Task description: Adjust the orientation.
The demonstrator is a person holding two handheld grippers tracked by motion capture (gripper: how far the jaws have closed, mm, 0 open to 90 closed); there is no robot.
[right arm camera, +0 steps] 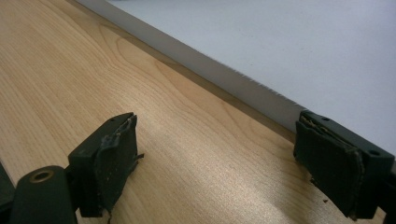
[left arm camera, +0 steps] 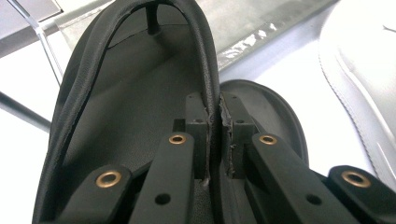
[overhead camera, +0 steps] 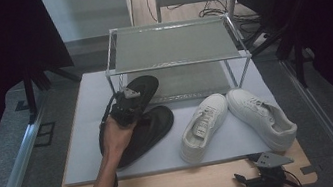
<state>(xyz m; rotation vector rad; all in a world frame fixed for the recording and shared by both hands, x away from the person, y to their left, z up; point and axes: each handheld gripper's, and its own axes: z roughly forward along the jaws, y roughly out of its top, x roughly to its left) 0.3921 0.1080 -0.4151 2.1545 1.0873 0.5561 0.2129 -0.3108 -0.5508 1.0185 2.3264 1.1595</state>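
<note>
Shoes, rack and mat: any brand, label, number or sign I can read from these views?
None can be read.
White sneakers: no legible logo or lettering.
Black flip-flop clamped in the left gripper: plain strap and sole.
Rack and mat: blank.

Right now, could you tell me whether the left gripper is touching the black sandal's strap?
Touching: in the left gripper view, the left gripper has its pads pinched shut on the black sandal's strap.

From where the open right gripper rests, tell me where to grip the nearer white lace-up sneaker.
Take the nearer white lace-up sneaker by its collar rim at the heel, probably from above on the person's side: its heel points toward the right gripper, and the open mouth gives a thin wall that the jaws could straddle, unlike the broad toe.
</note>
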